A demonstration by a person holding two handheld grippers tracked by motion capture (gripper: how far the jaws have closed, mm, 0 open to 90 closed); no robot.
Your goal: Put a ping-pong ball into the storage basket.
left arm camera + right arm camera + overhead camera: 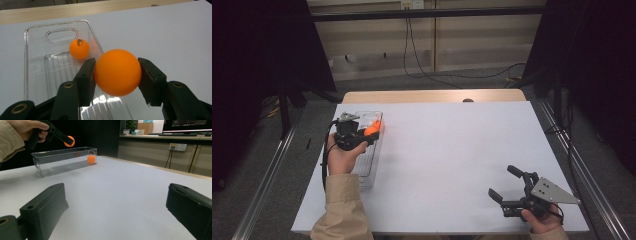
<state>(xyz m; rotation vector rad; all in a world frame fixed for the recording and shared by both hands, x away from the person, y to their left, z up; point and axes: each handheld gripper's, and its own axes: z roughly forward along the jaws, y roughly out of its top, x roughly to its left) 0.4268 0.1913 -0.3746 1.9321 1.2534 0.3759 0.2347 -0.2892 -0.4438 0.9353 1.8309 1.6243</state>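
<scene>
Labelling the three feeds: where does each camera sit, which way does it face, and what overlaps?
High view: above the person's side, looking forward and down on the white table; both forearms, left gripper, right gripper.
Left gripper view: on the left gripper, facing down into the clear bin; own jaws clamp an orange ball.
Right gripper view: on the right gripper, low over the table, facing the bin; own jaws spread.
Shared: bin, held ball, second ball inside.

You have two orange balls: one ball at 6 o'clock between your left jaws, one ball at 11 o'clock inside the bin. One clear plastic bin. Two grippers: left gripper, right gripper. One white surface.
</scene>
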